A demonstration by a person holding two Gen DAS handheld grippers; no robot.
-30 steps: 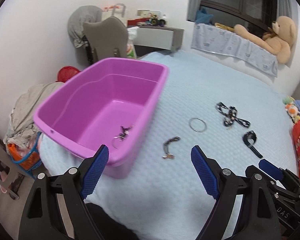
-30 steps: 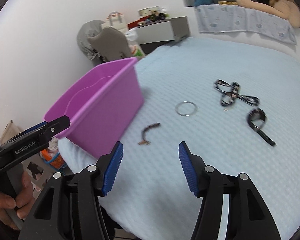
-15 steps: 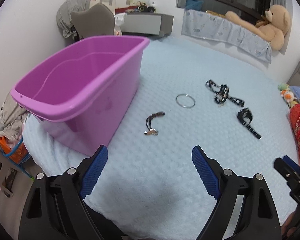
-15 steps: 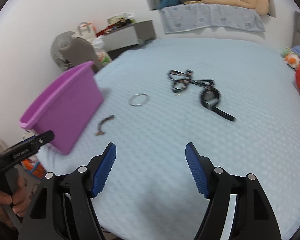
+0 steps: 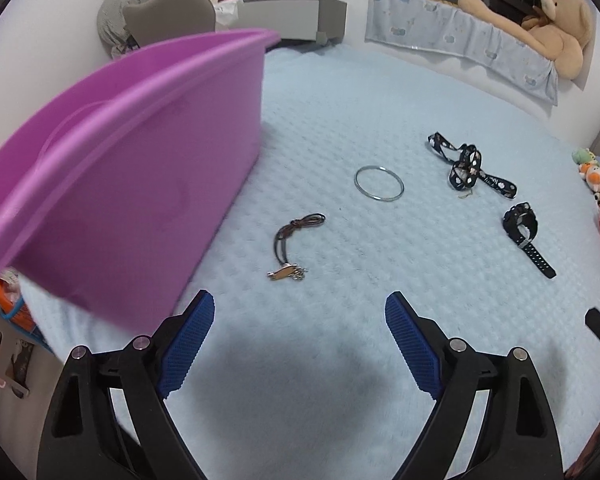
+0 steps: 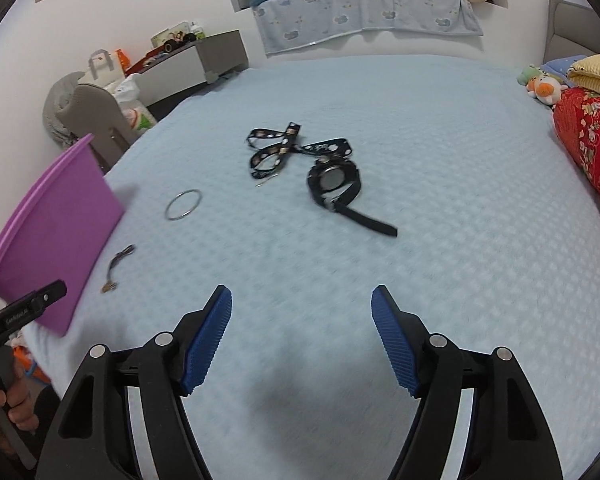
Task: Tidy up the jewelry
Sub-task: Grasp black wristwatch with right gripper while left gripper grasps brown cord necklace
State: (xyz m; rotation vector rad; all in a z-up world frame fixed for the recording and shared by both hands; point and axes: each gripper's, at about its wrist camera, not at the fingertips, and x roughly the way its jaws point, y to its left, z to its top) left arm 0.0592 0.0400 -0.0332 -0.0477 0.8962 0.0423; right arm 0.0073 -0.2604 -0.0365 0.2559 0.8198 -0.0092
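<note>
On the light blue bed cover lie a cord necklace with a metal pendant [image 5: 292, 244], a silver bangle [image 5: 379, 183], a black patterned lanyard [image 5: 466, 166] and a black watch [image 5: 524, 229]. My left gripper [image 5: 298, 342] is open and empty, just short of the necklace. A purple tub [image 5: 120, 152] stands to its left. My right gripper [image 6: 302, 340] is open and empty, short of the watch [image 6: 336, 182]; the lanyard [image 6: 284, 150], the bangle [image 6: 183, 205], the necklace [image 6: 118, 266] and the tub [image 6: 56, 232] also show there.
A red quilt [image 6: 588, 148] and soft toys [image 6: 540, 84] lie at the bed's right side. A teddy bear [image 5: 540, 24] sits on the ledge behind. A grey chair [image 5: 168, 16] and a cabinet [image 5: 292, 16] stand beyond the tub.
My left gripper has dropped lower and moved forward toward the necklace; the tub's inside is out of sight. My right gripper has swung right toward the watch. Both stay open.
</note>
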